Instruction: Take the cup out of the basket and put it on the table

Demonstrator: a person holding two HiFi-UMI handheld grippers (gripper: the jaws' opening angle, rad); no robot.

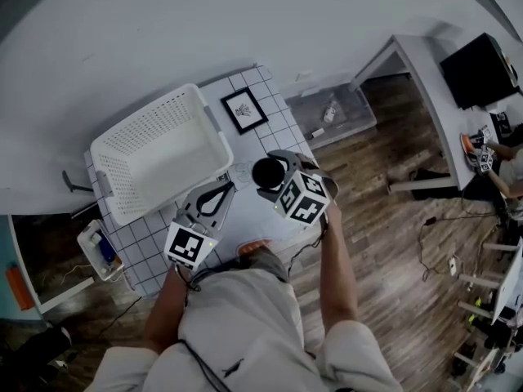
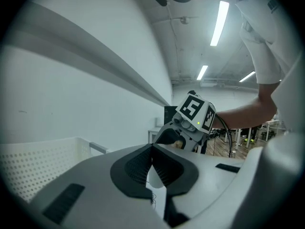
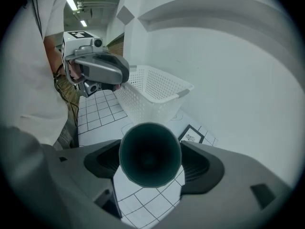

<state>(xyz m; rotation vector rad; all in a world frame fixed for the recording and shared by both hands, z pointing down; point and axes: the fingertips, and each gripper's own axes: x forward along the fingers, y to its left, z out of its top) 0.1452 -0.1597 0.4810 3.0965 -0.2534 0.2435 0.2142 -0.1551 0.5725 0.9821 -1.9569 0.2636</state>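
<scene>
1. On the white gridded table [image 1: 282, 125], a white perforated basket [image 1: 151, 149] sits at the left. A small framed picture [image 1: 243, 109] lies just beside it.
2. My right gripper [image 3: 150, 160] pinches a dark cup [image 1: 268, 172] between its two jaws, with the cup's open mouth facing that gripper's camera.
3. The cup is outside the basket, over the table near the basket's corner. I cannot tell whether it touches the surface.
4. My left gripper [image 2: 152, 149] has its jaws pressed together on nothing, close beside the right one.
</scene>
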